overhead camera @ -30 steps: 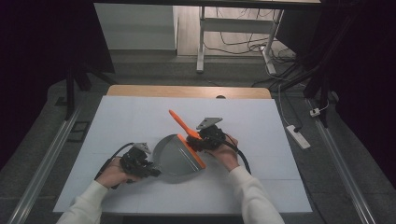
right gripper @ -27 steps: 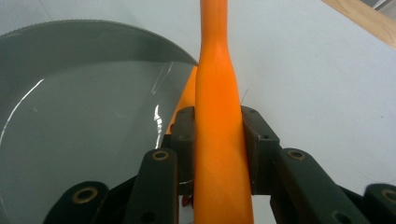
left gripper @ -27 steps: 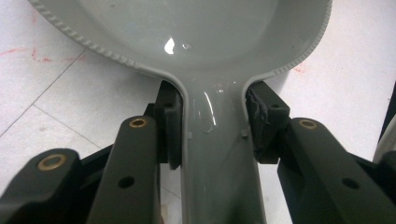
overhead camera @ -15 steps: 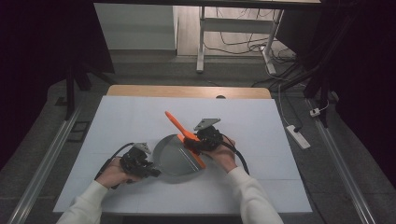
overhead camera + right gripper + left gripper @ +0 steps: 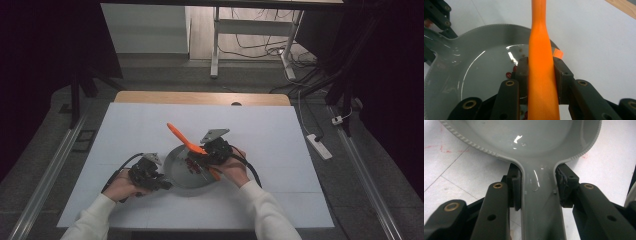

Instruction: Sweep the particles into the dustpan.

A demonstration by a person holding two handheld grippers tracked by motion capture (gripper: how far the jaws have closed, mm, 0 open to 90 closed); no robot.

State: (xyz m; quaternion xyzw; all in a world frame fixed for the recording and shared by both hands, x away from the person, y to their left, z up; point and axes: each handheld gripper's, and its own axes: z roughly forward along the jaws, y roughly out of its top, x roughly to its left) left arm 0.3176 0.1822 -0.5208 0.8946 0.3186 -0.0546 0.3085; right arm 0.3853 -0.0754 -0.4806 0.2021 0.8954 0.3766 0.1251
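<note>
Here the left gripper (image 5: 537, 195) is clamping the handle of a grey pan (image 5: 181, 170) sitting near the middle of the white table (image 5: 280, 135), while the right gripper (image 5: 541, 75) is squeezing an orange spatula (image 5: 541, 60) that is slanting over the pan's right side, above small red bits (image 5: 191, 165) inside it.

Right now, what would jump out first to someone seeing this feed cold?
The orange spatula, clamped in the right gripper, slants up and away over the grey pan near the middle of the white table. At the pan's left, the left gripper is shut on the pan handle. Small red bits lie in the pan under the spatula.
</note>
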